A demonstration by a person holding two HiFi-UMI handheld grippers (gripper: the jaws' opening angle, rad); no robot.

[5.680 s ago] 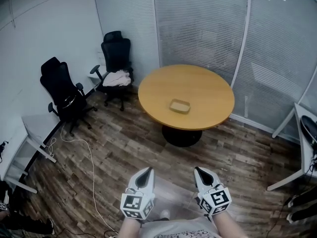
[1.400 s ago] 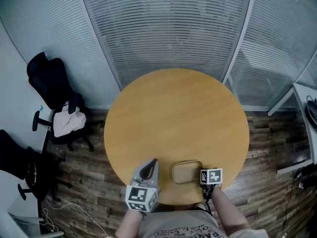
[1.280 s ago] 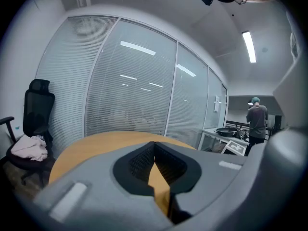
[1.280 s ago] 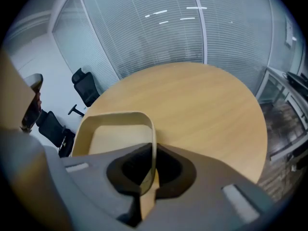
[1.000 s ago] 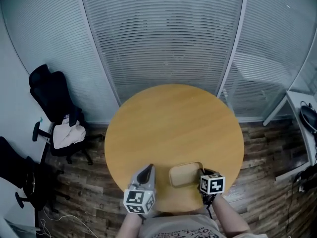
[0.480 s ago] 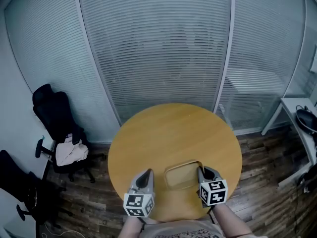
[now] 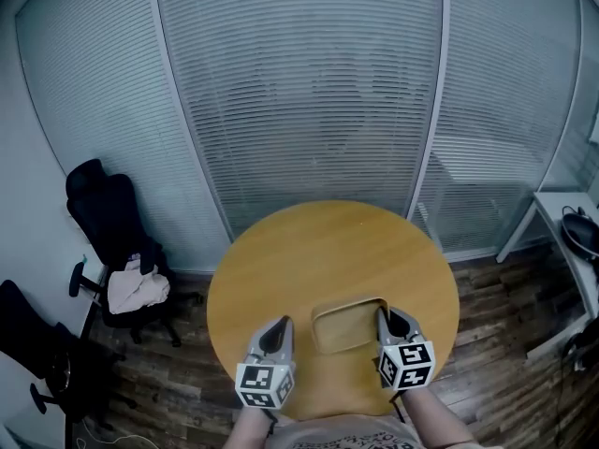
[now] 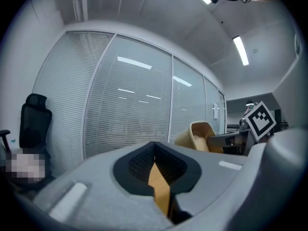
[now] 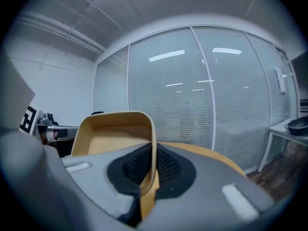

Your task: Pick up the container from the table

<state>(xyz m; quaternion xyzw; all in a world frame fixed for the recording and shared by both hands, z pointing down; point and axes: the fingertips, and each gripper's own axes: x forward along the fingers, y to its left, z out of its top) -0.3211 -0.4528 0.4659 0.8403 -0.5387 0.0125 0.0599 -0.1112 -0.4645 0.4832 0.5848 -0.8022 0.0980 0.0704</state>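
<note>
A shallow tan container [image 7: 351,324] hangs tilted above the near part of the round wooden table [image 7: 309,246]. My right gripper [image 7: 386,318] is shut on its right rim. In the right gripper view the rim [image 9: 153,143] runs straight down between the dark pads, with my right gripper [image 9: 148,173] clamped on it and the container's inside [image 9: 115,136] spreading to the left. My left gripper [image 7: 277,330] stays left of the container, apart from it, jaws together and holding nothing. The left gripper view shows my left gripper [image 8: 155,166] closed, with the container [image 8: 201,134] off to its right.
A glass wall with blinds [image 7: 299,92] stands behind the table. Two black office chairs [image 7: 98,204] are at the left, one with cloth [image 7: 136,290] on its seat. A white desk [image 7: 562,218] is at the right edge. Wooden floor [image 7: 510,316] surrounds the table.
The right gripper has risen with the container, lifting it off the table and tilting it. The left gripper rose a little beside it. The head view has tipped upward.
</note>
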